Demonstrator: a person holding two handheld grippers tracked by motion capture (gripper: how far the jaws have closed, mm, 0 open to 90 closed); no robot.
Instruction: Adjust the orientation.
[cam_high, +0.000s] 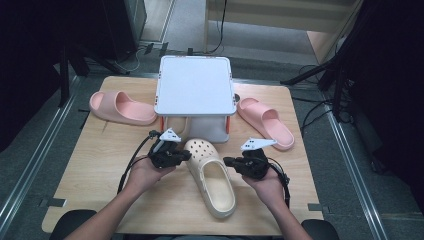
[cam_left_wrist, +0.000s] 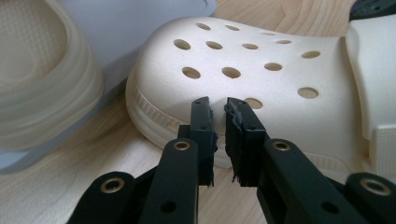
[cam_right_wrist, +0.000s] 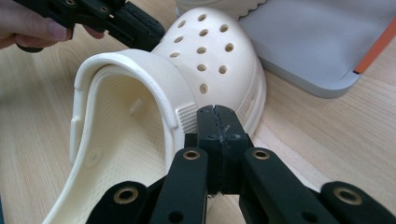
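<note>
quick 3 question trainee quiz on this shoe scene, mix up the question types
1. True or false: the right gripper has its fingers pressed together with nothing between them.
2. How many pink foam slides lie on the wooden table?
3. The left gripper points at which part of the cream perforated rubber clog: A heel strap, B holed toe, C sole underside?

Key: 1 true. 2 two, one left of the white two-tier shoe rack and one right of it. 3 B.
</note>
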